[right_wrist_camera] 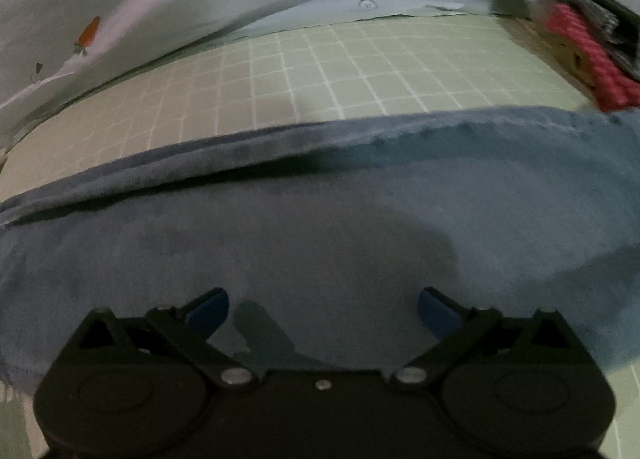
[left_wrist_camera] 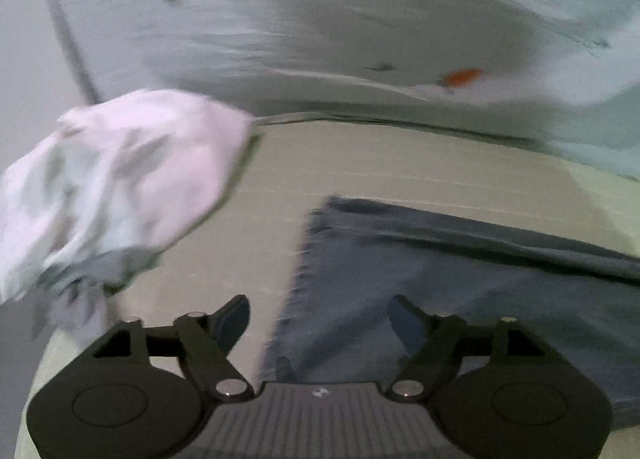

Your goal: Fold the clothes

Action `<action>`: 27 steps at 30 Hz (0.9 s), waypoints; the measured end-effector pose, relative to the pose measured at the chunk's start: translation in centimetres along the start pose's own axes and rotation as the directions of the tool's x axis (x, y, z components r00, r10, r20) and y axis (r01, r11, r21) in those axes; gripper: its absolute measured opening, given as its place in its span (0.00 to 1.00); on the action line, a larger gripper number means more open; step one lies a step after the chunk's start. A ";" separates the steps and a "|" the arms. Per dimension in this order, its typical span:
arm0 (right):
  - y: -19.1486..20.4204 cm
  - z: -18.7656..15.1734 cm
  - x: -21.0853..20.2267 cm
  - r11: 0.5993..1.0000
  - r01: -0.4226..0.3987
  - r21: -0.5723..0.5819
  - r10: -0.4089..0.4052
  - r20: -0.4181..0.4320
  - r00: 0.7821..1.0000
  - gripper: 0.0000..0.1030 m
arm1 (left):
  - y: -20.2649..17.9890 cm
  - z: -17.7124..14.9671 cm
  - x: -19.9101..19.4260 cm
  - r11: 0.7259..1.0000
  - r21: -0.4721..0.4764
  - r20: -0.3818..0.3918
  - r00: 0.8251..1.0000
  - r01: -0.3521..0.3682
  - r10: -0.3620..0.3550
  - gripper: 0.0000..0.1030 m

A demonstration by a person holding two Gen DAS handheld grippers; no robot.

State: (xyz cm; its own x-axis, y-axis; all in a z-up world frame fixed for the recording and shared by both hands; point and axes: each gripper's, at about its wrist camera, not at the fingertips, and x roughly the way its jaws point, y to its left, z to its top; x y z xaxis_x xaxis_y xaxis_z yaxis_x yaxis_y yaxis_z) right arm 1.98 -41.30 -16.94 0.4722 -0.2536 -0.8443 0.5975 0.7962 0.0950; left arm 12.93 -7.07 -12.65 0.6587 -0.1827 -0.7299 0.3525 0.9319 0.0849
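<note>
- The left gripper (left_wrist_camera: pixel 319 319) was spread wide — nothing between its fingers — above the blue cloth (left_wrist_camera: pixel 460 279).
- The right gripper (right_wrist_camera: pixel 323 309) was also spread, over the same cloth on the green grid mat (right_wrist_camera: pixel 320 59).

A pale green cutting mat (right_wrist_camera: pixel 360 63) with a white grid is lying ahead of the right gripper. Far ahead to its right, at the mat's edge, a red knitted thing (right_wrist_camera: pixel 592 55) is resting against dark, blurred objects (right_wrist_camera: pixel 600 7).
</note>
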 end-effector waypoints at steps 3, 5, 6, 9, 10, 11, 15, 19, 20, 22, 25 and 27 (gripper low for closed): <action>0.4 1.6 1.2 1.000 -0.008 -0.016 0.008 0.007 1.000 1.00 | -3.0 0.7 1.4 0.991 0.119 -0.019 0.998 0.067 -0.065 0.88; 0.7 2.6 2.1 0.999 0.001 -0.047 -0.001 0.014 1.000 1.00 | -5.3 0.9 2.9 0.974 0.197 -0.043 0.994 0.111 -0.105 0.90; 0.9 3.1 2.6 0.998 0.006 -0.063 -0.005 0.018 1.000 1.00 | -6.2 1.0 3.9 0.966 0.222 -0.052 0.991 0.134 -0.125 0.90; 1.5 4.5 4.0 0.994 0.021 -0.110 -0.018 0.031 0.999 1.00 | -9.2 1.7 7.2 0.950 0.249 -0.111 0.980 0.191 -0.168 0.90; 1.6 5.0 4.4 0.992 0.026 -0.126 -0.022 0.035 0.999 1.00 | -10.0 2.0 8.2 0.947 0.250 -0.125 0.976 0.203 -0.176 0.90; 1.7 5.6 4.9 0.991 0.024 -0.135 -0.020 0.037 0.999 1.00 | -10.8 2.2 9.3 0.944 0.250 -0.138 0.973 0.214 -0.184 0.90; 1.8 8.2 6.6 0.992 0.011 -0.127 -0.005 0.043 0.999 1.00 | -12.1 3.8 12.4 0.951 0.220 -0.139 0.972 0.216 -0.188 0.90; 2.1 9.9 8.0 0.987 0.001 -0.158 0.011 0.079 0.997 1.00 | -12.7 5.7 15.2 0.963 0.177 -0.120 0.976 0.201 -0.182 0.98; 2.1 10.1 8.1 0.986 -0.006 -0.169 0.021 0.086 0.996 1.00 | -12.8 5.8 15.5 0.963 0.181 -0.116 0.977 0.198 -0.179 1.00; 1.7 10.5 8.4 0.988 -0.030 -0.150 0.044 0.090 0.995 1.00 | -12.4 6.1 15.8 0.967 0.164 -0.109 0.978 0.193 -0.177 1.00; 1.3 10.3 8.2 0.992 -0.047 -0.114 0.057 0.092 0.994 1.00 | -11.2 6.8 15.9 0.979 0.112 -0.105 0.982 0.171 -0.159 1.00; 1.5 9.7 7.5 0.994 -0.042 -0.097 0.051 0.092 0.994 1.00 | -10.0 6.7 15.1 0.985 0.090 -0.093 0.986 0.149 -0.141 1.00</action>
State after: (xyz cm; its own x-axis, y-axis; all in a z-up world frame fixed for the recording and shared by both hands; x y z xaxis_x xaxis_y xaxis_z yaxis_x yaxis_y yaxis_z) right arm 12.67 -47.35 -18.08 0.5598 -0.2616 -0.7863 0.5110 0.8559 0.0790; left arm 23.85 -21.29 -19.97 0.5380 -0.2826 -0.7941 0.5054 0.8621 0.0357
